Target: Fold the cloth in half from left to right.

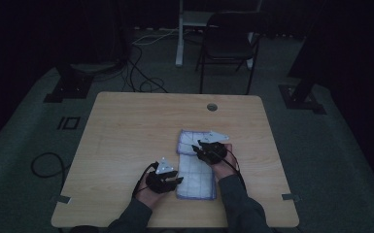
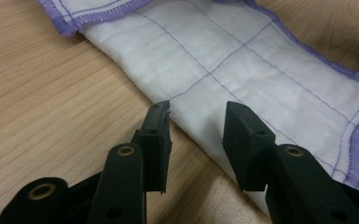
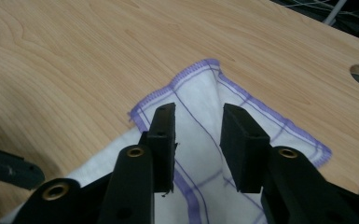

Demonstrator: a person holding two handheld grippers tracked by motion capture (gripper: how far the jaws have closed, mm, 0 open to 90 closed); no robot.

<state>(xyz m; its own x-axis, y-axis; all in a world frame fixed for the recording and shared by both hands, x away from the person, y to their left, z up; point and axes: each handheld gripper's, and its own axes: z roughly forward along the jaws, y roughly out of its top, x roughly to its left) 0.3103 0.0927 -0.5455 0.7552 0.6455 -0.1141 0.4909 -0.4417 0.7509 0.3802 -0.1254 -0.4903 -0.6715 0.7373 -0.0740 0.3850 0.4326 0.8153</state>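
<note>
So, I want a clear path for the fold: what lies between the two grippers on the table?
In the high view, just the white cloth with purple edging spans the gap between the left gripper and right gripper.

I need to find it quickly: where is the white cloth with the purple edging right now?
In the high view, the cloth lies on the table's near right part, between the left gripper and right gripper.

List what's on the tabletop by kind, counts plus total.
Cloth, white with purple stitching, folded: 1
Grippers, black, jaws apart with nothing clamped: 2, left gripper at the cloth's near edge, right gripper over its far part
Cable hole in the table: 1
Total: 4
</note>
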